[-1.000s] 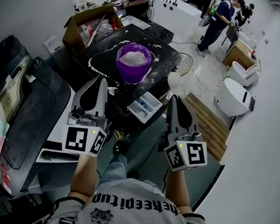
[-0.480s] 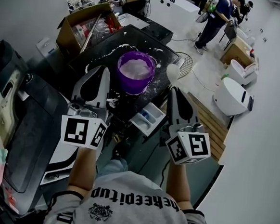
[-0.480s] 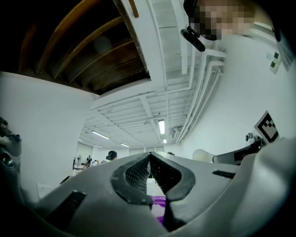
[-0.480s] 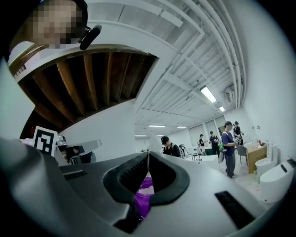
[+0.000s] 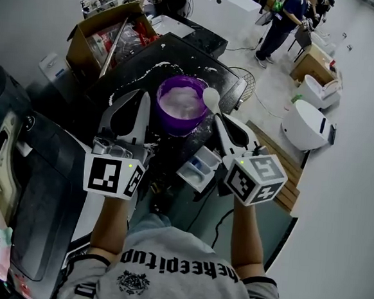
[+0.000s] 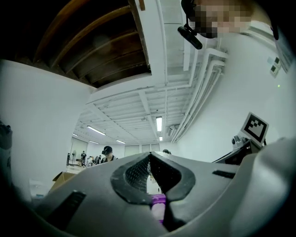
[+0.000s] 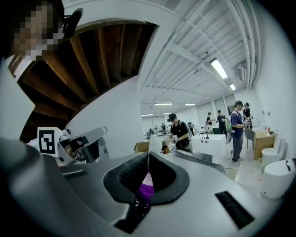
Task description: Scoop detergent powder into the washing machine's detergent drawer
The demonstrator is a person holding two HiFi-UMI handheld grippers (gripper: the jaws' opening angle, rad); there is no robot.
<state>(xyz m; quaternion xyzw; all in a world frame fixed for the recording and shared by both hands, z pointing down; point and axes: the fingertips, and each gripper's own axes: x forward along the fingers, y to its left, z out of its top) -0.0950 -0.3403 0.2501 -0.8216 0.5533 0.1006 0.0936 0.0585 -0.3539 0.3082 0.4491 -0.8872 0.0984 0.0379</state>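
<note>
Swinging left, the right gripper [image 5: 221,120], clamped on a white scoop [image 5: 211,100], now reaches the purple tub [image 5: 171,126] of detergent powder [image 5: 181,102], apparently to dip; the left gripper [image 5: 141,98] waits closed and empty beside it, the drawer [image 5: 200,168] open below.

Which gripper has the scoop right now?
The right gripper: its jaws are clamped on the handle of the white scoop, whose bowl sits at the rim of the purple tub. The left gripper is shut with nothing in it.

Black top [image 5: 189,54]: purple tub [image 5: 178,127] of white powder near front edge; spilled powder [image 5: 138,74] in line along left edge.
</note>
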